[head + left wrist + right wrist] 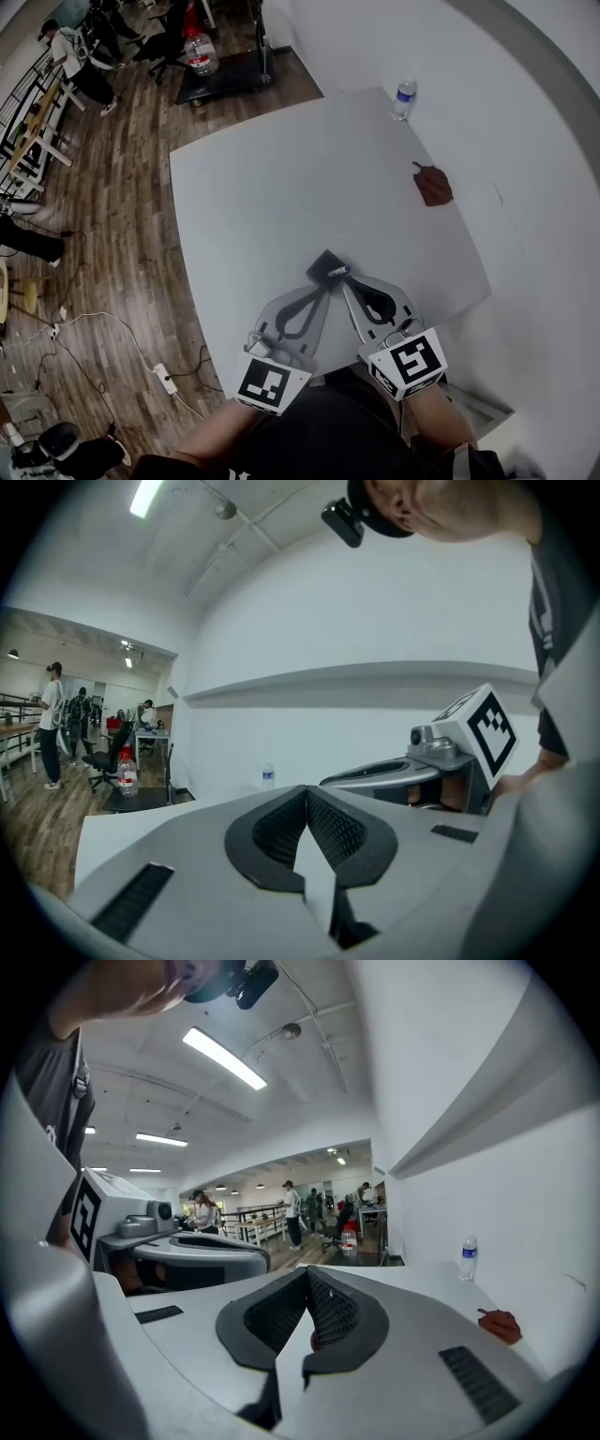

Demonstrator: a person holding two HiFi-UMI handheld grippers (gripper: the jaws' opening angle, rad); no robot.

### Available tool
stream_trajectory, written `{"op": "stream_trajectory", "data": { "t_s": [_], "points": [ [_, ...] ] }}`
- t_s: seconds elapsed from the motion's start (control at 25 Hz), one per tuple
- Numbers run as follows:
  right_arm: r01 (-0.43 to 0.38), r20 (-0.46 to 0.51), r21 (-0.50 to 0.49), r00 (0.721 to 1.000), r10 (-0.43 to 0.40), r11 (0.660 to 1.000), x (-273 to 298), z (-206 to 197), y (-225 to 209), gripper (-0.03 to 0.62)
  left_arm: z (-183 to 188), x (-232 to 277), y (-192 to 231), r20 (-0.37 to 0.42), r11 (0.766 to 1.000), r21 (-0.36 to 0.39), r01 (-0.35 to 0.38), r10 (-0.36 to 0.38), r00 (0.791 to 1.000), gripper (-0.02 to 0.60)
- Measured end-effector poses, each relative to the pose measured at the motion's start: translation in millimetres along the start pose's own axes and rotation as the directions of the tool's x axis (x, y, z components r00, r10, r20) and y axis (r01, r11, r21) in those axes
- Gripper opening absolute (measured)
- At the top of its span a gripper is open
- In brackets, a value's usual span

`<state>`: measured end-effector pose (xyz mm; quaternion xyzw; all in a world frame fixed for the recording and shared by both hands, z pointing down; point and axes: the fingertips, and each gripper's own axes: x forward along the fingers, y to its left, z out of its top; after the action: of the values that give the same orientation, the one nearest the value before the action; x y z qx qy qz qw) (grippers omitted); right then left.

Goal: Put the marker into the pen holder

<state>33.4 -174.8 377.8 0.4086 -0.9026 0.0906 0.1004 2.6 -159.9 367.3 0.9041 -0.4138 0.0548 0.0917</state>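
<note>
White bench (281, 187) by a plain wall has a water bottle (404, 97) and dark-red cloth (433, 185) at its far side, w/ the black pen holder (323, 262) near the front edge. Marker (338, 271) sits at the holder's near-right edge, just off the right tool (345, 281) tip; whether they touch can't be told. Left tool (322, 284) and right tool each have their 2 jaws closed tip to tip.

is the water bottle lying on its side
No, the water bottle stands upright at the far corner of the table, close to the wall.
</note>
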Motion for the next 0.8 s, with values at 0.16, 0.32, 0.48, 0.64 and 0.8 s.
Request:
{"op": "stream_trajectory", "data": {
  "t_s": [0.16, 0.32, 0.48, 0.64, 0.8],
  "points": [
    [0.019, 0.045, 0.008, 0.999, -0.019, 1.0, -21.2, 8.7, 23.9, 0.015, 5.6, -22.5, -13.8, 0.016, 1.0, 0.01, 0.028, -0.028, 0.999, 0.008],
    [0.04, 0.068, 0.005, 0.997, -0.04, 0.999, -38.0, 10.5, 47.2, 0.014, 8.4, -45.3, -27.2, 0.038, 0.998, 0.023, 0.053, -0.054, 0.998, 0.008],
    [0.064, 0.086, -0.006, 0.994, -0.063, 0.998, -52.3, 15.0, 66.9, 0.014, 12.2, -64.8, -36.3, 0.055, 0.997, 0.035, 0.072, -0.074, 0.996, 0.008],
    [0.091, 0.098, -0.017, 0.991, -0.089, 0.996, -66.2, 17.4, 81.1, 0.014, 15.8, -79.5, -46.4, 0.073, 0.994, 0.049, 0.098, -0.101, 0.992, 0.008],
    [0.116, 0.113, -0.016, 0.987, -0.113, 0.993, -77.0, 20.2, 92.3, 0.014, 17.8, -91.2, -53.6, 0.084, 0.992, 0.053, 0.118, -0.122, 0.989, 0.008]
  ]
}}
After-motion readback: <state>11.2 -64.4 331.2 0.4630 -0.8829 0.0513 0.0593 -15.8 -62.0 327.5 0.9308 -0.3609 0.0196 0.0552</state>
